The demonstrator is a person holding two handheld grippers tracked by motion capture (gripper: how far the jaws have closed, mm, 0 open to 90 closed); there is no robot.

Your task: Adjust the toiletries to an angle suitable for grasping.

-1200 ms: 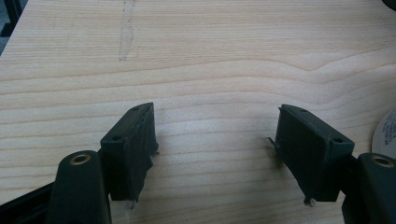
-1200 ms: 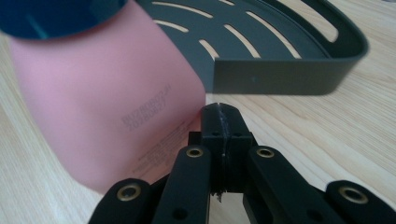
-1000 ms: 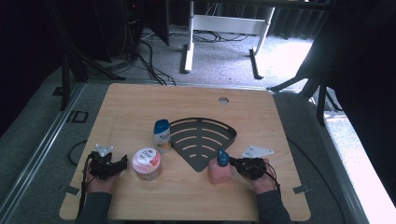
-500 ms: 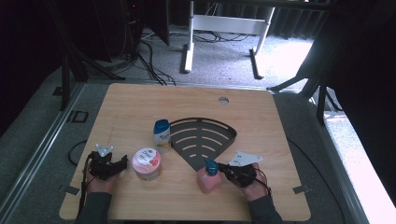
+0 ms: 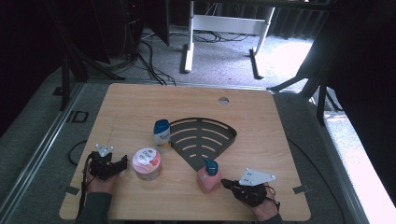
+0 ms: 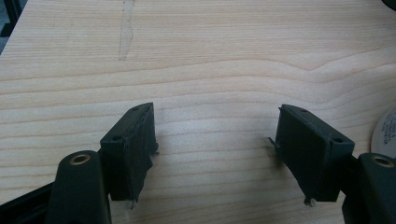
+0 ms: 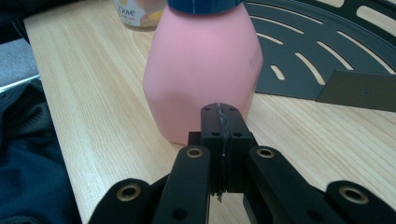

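Right gripper view: pink bottle against hand-held gripper

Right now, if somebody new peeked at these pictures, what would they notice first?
Probably the pink bottle with its blue cap, standing near the table's front edge with the right gripper, jaws shut, right against it. Next, the dark fan-shaped rack lying flat mid-table, and the pink Dove jar beside the open left gripper.
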